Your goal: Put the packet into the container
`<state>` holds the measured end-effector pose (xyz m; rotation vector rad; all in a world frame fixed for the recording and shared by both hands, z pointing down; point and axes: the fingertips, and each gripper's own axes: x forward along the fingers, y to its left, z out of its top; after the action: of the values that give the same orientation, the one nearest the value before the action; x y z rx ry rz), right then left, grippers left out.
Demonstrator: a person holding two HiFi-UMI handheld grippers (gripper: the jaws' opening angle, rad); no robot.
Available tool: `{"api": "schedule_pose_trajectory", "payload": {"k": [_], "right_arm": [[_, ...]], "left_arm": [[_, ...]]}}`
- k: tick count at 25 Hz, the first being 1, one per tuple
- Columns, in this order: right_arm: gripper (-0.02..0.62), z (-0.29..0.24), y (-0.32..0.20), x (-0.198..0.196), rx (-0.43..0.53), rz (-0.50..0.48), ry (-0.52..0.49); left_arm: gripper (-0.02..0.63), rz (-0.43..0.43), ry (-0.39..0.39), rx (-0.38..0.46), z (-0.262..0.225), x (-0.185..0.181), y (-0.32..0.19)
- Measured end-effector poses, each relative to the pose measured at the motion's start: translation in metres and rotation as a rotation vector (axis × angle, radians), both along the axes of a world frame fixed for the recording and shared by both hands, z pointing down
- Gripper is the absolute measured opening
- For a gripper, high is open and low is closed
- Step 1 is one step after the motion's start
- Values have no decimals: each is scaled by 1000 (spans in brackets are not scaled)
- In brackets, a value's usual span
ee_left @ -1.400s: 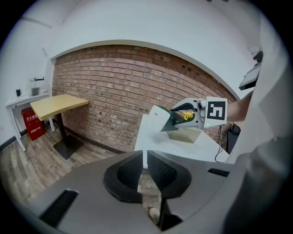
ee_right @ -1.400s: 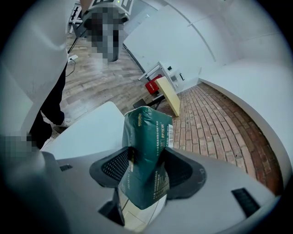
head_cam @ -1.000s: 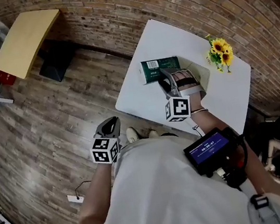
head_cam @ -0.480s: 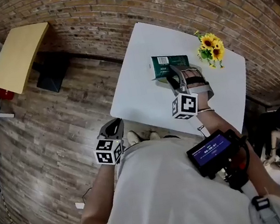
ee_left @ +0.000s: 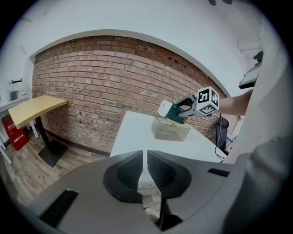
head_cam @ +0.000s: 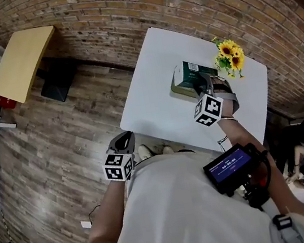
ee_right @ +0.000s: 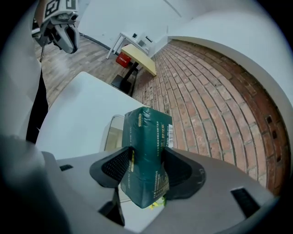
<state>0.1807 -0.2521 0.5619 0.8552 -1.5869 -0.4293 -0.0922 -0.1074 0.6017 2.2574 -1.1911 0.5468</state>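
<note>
A dark green packet hangs tilted in the air, with my right gripper shut on its lower half. In the right gripper view the packet stands upright between the two pads. A clear plastic container stands on the white table right under the packet. From the right gripper view the container lies just beyond the packet. My left gripper hangs off the table over the wooden floor, jaws closed with nothing between them. The left gripper view shows the packet above the container.
A small bunch of sunflowers stands at the table's far right corner, close to the container. A brick wall runs behind the table. A yellow-topped side table and red box stand far left.
The packet lay flat on the table beside the container with my right gripper around it. It is now lifted, tilted and carried over the container. The left gripper has barely moved.
</note>
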Motion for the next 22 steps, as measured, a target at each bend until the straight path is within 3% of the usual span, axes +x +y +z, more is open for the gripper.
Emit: {"api": "schedule_pose_trajectory", "payload": {"k": [17,22], "right_arm": [[245,76,-8,16,-329,96,1],[247,88,-6,15,-353,96,38]], "left_arm": [[37,-83,-14,-12,3,-28,2],[37,-116,-16,-20,2,-41,14]]}}
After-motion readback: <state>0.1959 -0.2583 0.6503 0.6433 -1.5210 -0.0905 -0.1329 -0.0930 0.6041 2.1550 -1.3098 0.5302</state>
